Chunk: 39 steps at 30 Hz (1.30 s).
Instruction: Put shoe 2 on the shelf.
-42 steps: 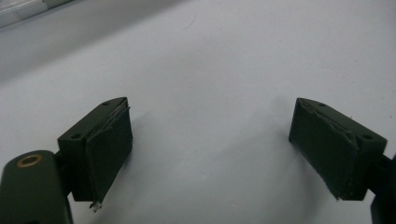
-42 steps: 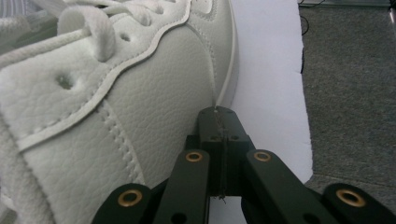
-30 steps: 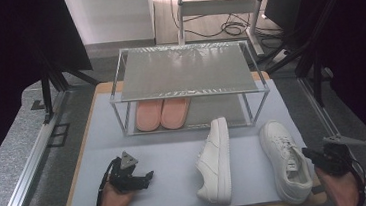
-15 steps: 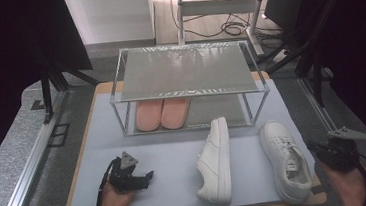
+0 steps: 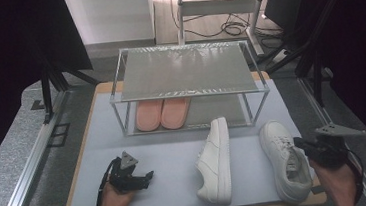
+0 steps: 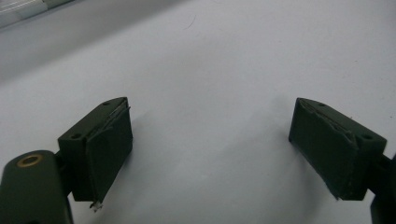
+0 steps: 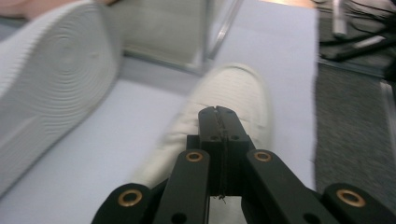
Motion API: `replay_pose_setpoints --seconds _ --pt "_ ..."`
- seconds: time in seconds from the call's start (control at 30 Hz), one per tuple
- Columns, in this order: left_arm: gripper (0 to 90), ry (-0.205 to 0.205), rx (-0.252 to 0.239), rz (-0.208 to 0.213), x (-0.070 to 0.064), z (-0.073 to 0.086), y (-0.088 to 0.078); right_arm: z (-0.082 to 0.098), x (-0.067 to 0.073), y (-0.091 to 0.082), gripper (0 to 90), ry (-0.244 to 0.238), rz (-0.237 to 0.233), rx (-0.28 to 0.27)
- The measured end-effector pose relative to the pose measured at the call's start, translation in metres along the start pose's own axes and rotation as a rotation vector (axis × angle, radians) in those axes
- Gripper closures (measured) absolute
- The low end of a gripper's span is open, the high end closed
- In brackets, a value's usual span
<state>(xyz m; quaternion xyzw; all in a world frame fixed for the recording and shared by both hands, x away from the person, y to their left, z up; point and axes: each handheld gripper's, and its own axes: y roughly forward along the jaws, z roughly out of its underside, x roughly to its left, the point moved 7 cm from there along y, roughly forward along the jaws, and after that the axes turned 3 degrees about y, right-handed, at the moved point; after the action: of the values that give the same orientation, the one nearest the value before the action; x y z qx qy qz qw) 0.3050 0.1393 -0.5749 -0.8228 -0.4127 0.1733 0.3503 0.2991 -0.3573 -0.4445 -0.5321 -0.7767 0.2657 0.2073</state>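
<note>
White leather sneakers wait before the wire shoe rack (image 5: pixel 189 77): the upright sneaker (image 5: pixel 285 159) beside our right gripper (image 5: pixel 302 145), its mate (image 5: pixel 216 163) tipped sideways. Our left gripper (image 6: pixel 210 140) rests spread wide on the grey mat (image 6: pixel 224 60), idle. Our right gripper (image 7: pixel 218 116), clenched empty, aims at the upright sneaker (image 7: pixel 233 93), likely to stow it.

Two sneakers (image 5: pixel 215 163) before rack (image 5: pixel 186 67); slippers (image 5: pixel 162 113) inside.

Smooth white leather-look sneaker (image 5: pixel 285 160), matt grey mat (image 5: pixel 166 159).
</note>
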Motion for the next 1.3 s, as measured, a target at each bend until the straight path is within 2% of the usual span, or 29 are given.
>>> replay_pose_setpoints --seconds 0.03,0.07,0.1,0.13,0.17,0.2,0.23,0.27,0.33,0.37,0.43,0.47,0.5,0.57,0.6,0.63,0.67,0.7,0.8,0.83,0.87,0.97,1.3 --pt "13.4 0.0 0.0 0.0 0.0 0.0 0.0 -0.003 0.011 0.002 90.0 -0.031 -0.021 -0.003" --pt "13.4 0.0 0.0 0.0 0.0 0.0 0.0 -0.003 0.011 0.002 90.0 -0.031 -0.021 -0.003" --pt "13.4 0.001 0.0 0.0 0.0 0.0 0.0 -0.007 0.021 0.004 90.0 -0.046 -0.049 -0.005" --pt "13.4 0.001 0.0 0.0 0.0 0.0 0.0 -0.007 0.021 0.004 90.0 -0.046 -0.049 -0.005" --pt "13.4 0.0 0.0 0.0 0.0 0.0 0.0 -0.01 0.031 0.007 90.0 -0.058 -0.071 -0.004" --pt "13.4 0.0 0.0 0.0 0.0 0.0 0.0 -0.01 0.031 0.007 90.0 -0.058 -0.071 -0.004" --pt "13.4 0.0 0.0 0.0 0.0 0.0 0.0 -0.012 0.04 0.011 90.0 -0.07 -0.093 0.001" --pt "13.4 0.0 0.0 0.0 0.0 0.0 0.0 -0.012 0.04 0.011 90.0 -0.07 -0.093 0.001" --pt "13.4 0.001 0.0 0.0 0.0 0.0 0.0 -0.014 0.049 0.014 90.0 -0.078 -0.117 0.004" --pt "13.4 0.001 0.0 0.0 0.0 0.0 0.0 -0.015 0.058 0.017 90.0 -0.085 -0.14 0.004" --pt "13.5 0.001 0.0 -0.001 0.0 0.0 0.0 -0.016 0.067 0.02 90.0 -0.093 -0.162 0.008" --pt "13.4 0.001 0.0 -0.001 0.0 0.0 0.0 -0.016 0.067 0.02 90.0 -0.093 -0.162 0.008" --pt "13.5 0.001 0.0 -0.001 0.0 0.0 0.0 -0.017 0.076 0.024 90.0 -0.101 -0.183 0.011" --pt "13.4 0.001 0.0 -0.001 0.0 0.0 0.0 -0.018 0.084 0.027 90.0 -0.108 -0.204 0.014" --pt "13.5 0.001 0.0 -0.001 0.0 0.0 0.0 -0.018 0.084 0.027 90.0 -0.108 -0.204 0.014" --pt "13.5 0.001 0.0 -0.001 0.0 0.0 0.0 -0.018 0.092 0.03 90.0 -0.112 -0.221 0.016" --pt "13.4 0.001 0.0 -0.001 0.0 0.0 0.0 -0.018 0.092 0.03 90.0 -0.112 -0.221 0.016" --pt "13.4 0.001 0.0 -0.001 0.0 0.0 0.0 -0.019 0.099 0.033 90.0 -0.118 -0.236 0.016" --pt "13.4 -0.003 -0.003 -0.001 0.0 0.0 0.0 -0.019 0.106 0.036 90.0 -0.128 -0.252 0.017" --pt "13.5 -0.002 -0.003 -0.001 0.0 0.0 0.0 -0.02 0.113 0.038 90.0 -0.137 -0.27 0.019" --pt "13.4 -0.002 -0.003 -0.001 0.0 0.0 0.0 -0.02 0.113 0.038 90.0 -0.137 -0.27 0.019" --pt "13.5 -0.002 -0.003 -0.002 0.0 0.0 0.0 -0.019 0.127 0.046 90.0 -0.153 -0.303 0.025" --pt "13.5 0.002 0.0 -0.002 0.0 0.0 0.0 -0.015 0.151 0.064 90.0 -0.18 -0.349 0.044"
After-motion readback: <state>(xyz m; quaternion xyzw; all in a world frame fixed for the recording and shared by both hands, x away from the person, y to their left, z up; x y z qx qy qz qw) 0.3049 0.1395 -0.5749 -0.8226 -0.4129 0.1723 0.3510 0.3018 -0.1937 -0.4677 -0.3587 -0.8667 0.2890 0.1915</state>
